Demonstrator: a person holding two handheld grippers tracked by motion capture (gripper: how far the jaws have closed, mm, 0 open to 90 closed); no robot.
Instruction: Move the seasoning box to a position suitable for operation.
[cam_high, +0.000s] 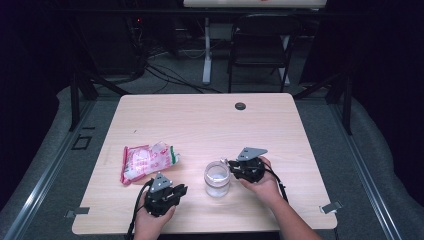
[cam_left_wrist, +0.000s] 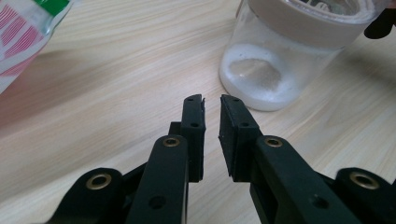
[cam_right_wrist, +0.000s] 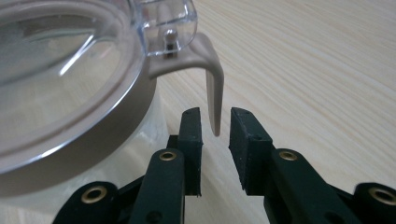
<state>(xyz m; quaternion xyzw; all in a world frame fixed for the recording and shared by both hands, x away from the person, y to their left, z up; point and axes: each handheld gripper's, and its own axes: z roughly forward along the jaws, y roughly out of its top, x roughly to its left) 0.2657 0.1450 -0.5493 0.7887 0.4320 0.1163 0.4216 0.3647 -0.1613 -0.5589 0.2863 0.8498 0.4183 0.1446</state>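
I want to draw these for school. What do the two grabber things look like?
Each gripper, the left gripper and the right gripper, is black and chunky, with a grey three-cornered plate on top and a black cable trailing back toward the person. Up close, each has two flat black jaws with ridged rubbery pads and small brass-coloured rings at the joints. No sleeves show on the forearms.

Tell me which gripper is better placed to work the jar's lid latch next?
Probably the right gripper: the beige latch tab of the jar hangs between its slightly open jaws. The left gripper points at bare table beside the jar's base, holding nothing.
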